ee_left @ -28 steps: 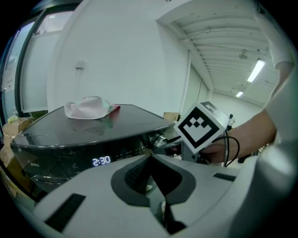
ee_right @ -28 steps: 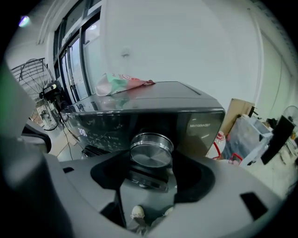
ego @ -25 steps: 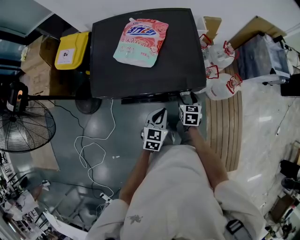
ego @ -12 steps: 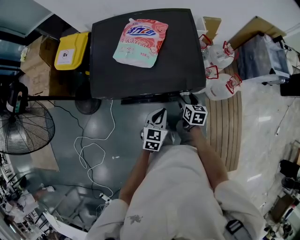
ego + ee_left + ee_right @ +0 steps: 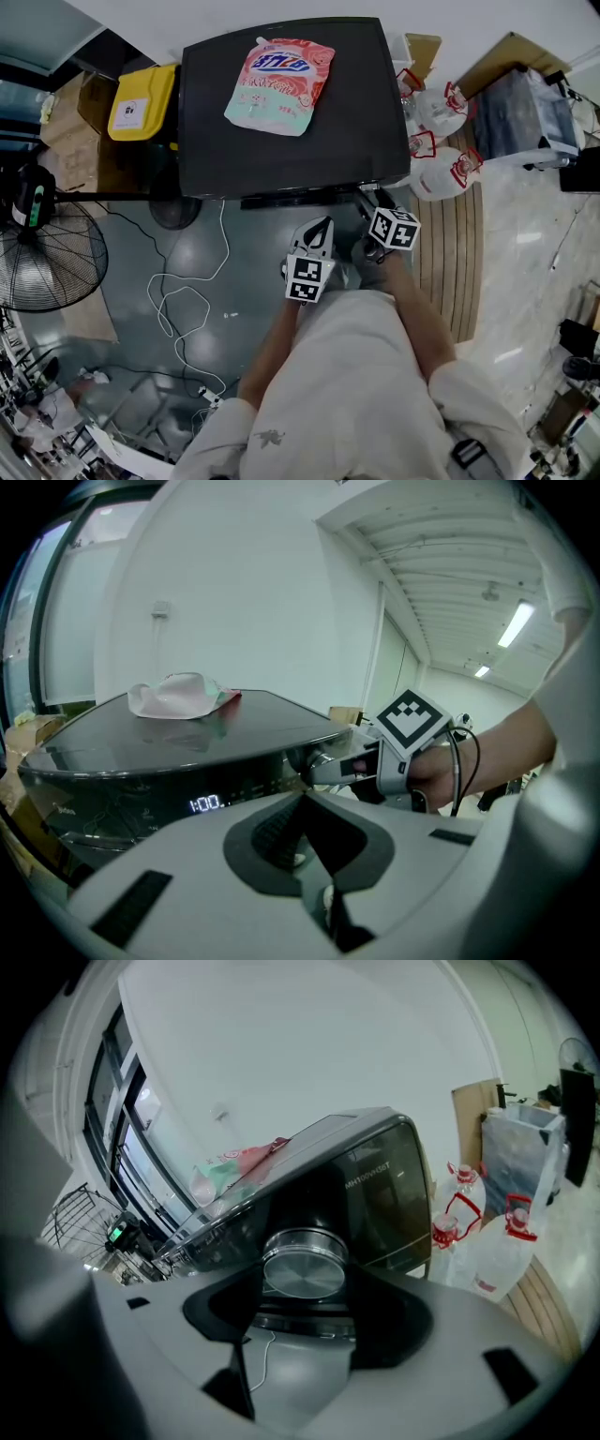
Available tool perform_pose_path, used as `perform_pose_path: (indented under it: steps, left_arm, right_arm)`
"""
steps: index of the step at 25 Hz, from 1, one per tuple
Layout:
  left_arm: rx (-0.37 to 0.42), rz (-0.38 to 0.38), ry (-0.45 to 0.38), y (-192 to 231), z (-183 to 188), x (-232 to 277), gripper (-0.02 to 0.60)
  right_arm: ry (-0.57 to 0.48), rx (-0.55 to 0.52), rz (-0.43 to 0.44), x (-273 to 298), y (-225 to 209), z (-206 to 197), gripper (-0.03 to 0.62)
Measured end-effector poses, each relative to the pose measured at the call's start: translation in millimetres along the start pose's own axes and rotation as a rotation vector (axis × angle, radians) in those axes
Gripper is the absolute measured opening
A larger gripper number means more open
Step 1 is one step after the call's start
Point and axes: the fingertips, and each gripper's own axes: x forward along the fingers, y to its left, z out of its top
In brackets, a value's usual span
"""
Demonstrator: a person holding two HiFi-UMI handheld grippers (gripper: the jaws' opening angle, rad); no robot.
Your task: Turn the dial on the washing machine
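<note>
Nearest the camera, the person's bare forearms reached forward over a grey floor. The left gripper (image 5: 322,228) hung just short of the machine's front edge, its jaws together with nothing between them, touching nothing. Just beside it to the right, the right gripper (image 5: 372,199) sat tilted against the front panel, its jaws spread wide and clamped on the round brushed-silver metal dial (image 5: 302,1269), one pad on each side. That dial stood out from the right end of the control strip on the dark glossy box-shaped washing machine (image 5: 281,150), whose lit white digital display (image 5: 206,803) lay further left. On the lid lay a pink and mint soft plastic detergent pouch (image 5: 281,82). To the right of the machine stood clear plastic jugs with red handles (image 5: 441,173); to its left, a yellow plastic container (image 5: 142,101) and a black wire-caged fan (image 5: 47,258)
</note>
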Motion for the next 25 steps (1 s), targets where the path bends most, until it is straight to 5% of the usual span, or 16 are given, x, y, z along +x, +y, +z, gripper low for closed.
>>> perform_pose_path:
  steps: [25]
  left_arm:
    - [-0.002, -0.005, 0.008, -2.6, -0.6, 2.2, 0.012]
  right_arm:
    - [-0.021, 0.267, 0.182, 0.6, 7.0, 0.9, 0.285]
